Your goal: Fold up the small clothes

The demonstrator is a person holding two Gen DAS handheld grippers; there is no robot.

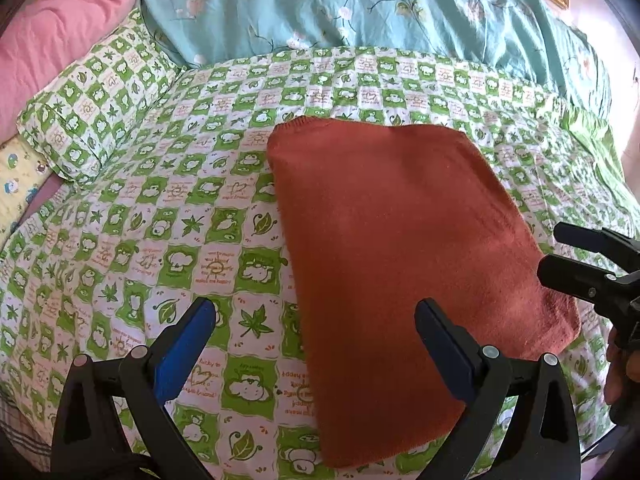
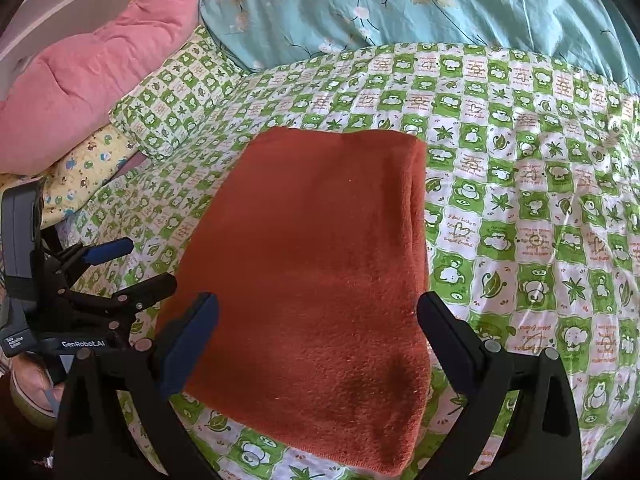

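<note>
A rust-orange knit garment (image 1: 400,260) lies folded into a flat rectangle on the green-and-white checked bedsheet (image 1: 160,220); it also shows in the right wrist view (image 2: 320,260). My left gripper (image 1: 316,320) is open and empty, hovering over the garment's near left edge. My right gripper (image 2: 318,312) is open and empty above the garment's near end. The right gripper also shows at the right edge of the left wrist view (image 1: 560,256), beside the garment's right corner. The left gripper shows at the left of the right wrist view (image 2: 148,264), open.
A green checked pillow (image 1: 92,120), a pink quilt (image 1: 52,40) and a teal floral duvet (image 1: 360,4) lie at the far side of the bed. A yellow patterned pillow (image 2: 84,168) sits at the left. The sheet (image 2: 540,200) stretches right of the garment.
</note>
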